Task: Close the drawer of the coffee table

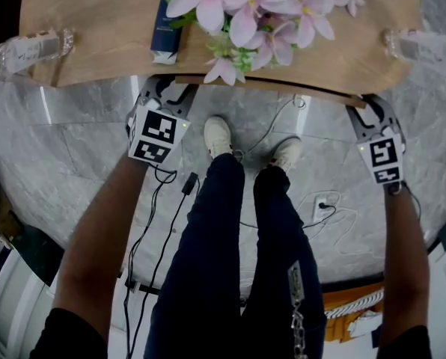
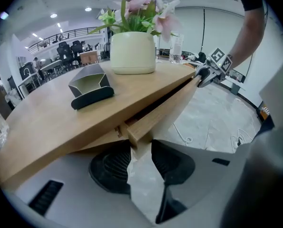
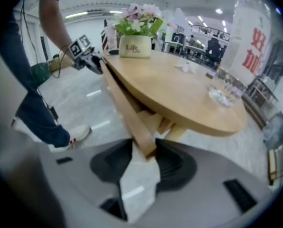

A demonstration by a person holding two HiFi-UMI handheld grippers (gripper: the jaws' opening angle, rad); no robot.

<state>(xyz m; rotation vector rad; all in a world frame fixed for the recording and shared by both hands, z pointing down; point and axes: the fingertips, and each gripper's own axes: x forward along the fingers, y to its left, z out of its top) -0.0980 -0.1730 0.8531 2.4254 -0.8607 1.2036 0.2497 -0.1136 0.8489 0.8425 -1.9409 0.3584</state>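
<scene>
**Drawer front clasped at both ends, drawer slightly open**

The drawer front [image 2: 165,109] stood a little out from under the edge of the coffee table [image 1: 88,21], slanting across the middle of the left gripper view. The left gripper [image 2: 139,148] had its jaws closed on one end of it, and the right gripper [image 3: 145,151] clasped the other end likewise. On the tabletop stood a cream flower pot [image 2: 132,51] of pink flowers [image 1: 245,6], with a dark box [image 2: 89,87] beside it. At the centre of the head view, the person's legs [image 1: 230,260] stood on the marble floor [image 1: 73,155] among cables [image 1: 188,184].
</scene>
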